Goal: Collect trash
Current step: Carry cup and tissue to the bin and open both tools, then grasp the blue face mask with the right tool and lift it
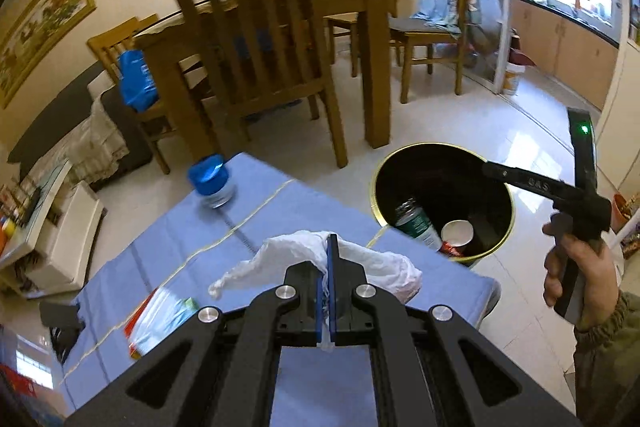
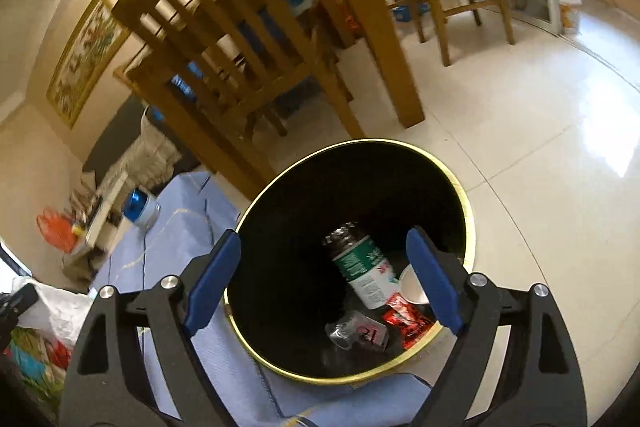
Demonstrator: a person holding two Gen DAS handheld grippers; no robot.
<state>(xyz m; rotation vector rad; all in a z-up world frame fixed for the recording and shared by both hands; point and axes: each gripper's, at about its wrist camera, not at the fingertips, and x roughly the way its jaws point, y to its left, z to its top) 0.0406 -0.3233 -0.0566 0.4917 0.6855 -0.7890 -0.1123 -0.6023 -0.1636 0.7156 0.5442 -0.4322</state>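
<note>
- Pinching a crumpled white tissue (image 1: 340, 263), the left gripper (image 1: 329, 267) has its jaws fully together, the paper bulging out on both sides of the blue pads.
- Tissue like this looks very light, soft and easily torn; a grip across its bunched middle, as here, seems safest, since the loose tail to the left could flap or snag.
- Ahead and to the right of that gripper sits the black bin (image 1: 496, 183), well below the tissue.
- Over the bin, the right gripper (image 2: 324, 283) stands wide with nothing between its pads; a bottle (image 2: 360, 267), a paper cup (image 2: 412, 287) and wrappers lie below it.
</note>
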